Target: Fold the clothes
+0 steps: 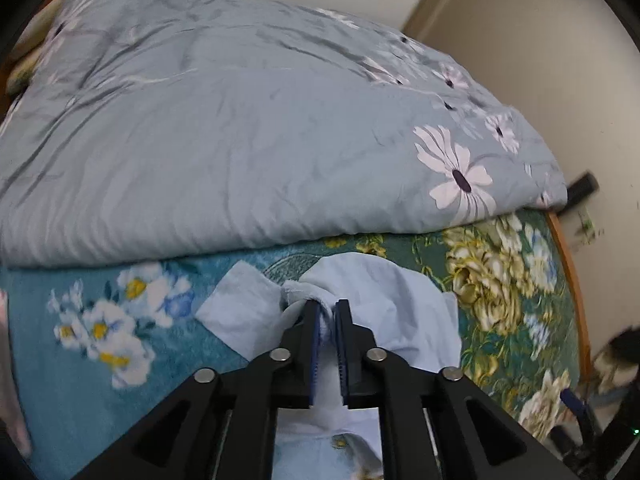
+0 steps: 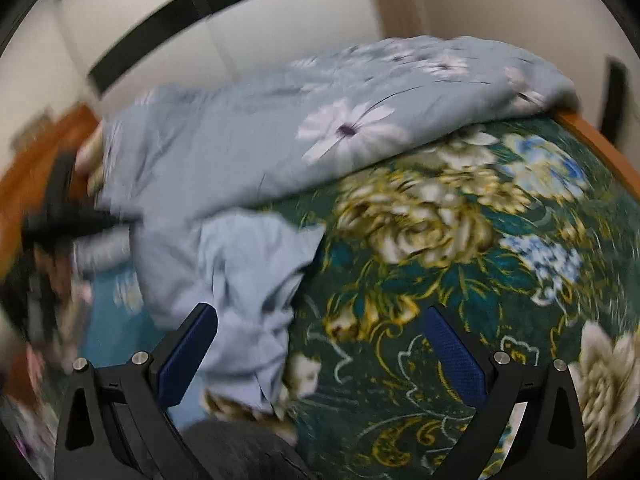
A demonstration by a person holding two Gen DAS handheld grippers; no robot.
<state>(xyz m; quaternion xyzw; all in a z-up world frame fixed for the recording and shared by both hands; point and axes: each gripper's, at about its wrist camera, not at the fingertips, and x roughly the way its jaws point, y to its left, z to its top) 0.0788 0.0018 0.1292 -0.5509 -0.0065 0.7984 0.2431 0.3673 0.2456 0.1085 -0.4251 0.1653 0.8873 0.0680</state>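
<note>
A light blue garment (image 1: 392,300) lies crumpled on the floral bedsheet (image 1: 80,380). My left gripper (image 1: 327,308) is shut on a bunched fold of the garment, with cloth spilling to both sides of the fingers. In the right wrist view the same garment (image 2: 240,272) lies at centre left, and the left gripper (image 2: 68,216) shows as a dark blur at its far left end. My right gripper (image 2: 320,316) is open and empty just above the sheet, its left finger (image 2: 188,352) over the garment's near edge.
A grey-blue flowered quilt (image 1: 240,140) is heaped across the far half of the bed (image 2: 320,120). The wooden bed edge (image 1: 568,272) runs down the right. A dark grey cloth (image 2: 240,452) lies at the bottom of the right wrist view. Walls stand behind.
</note>
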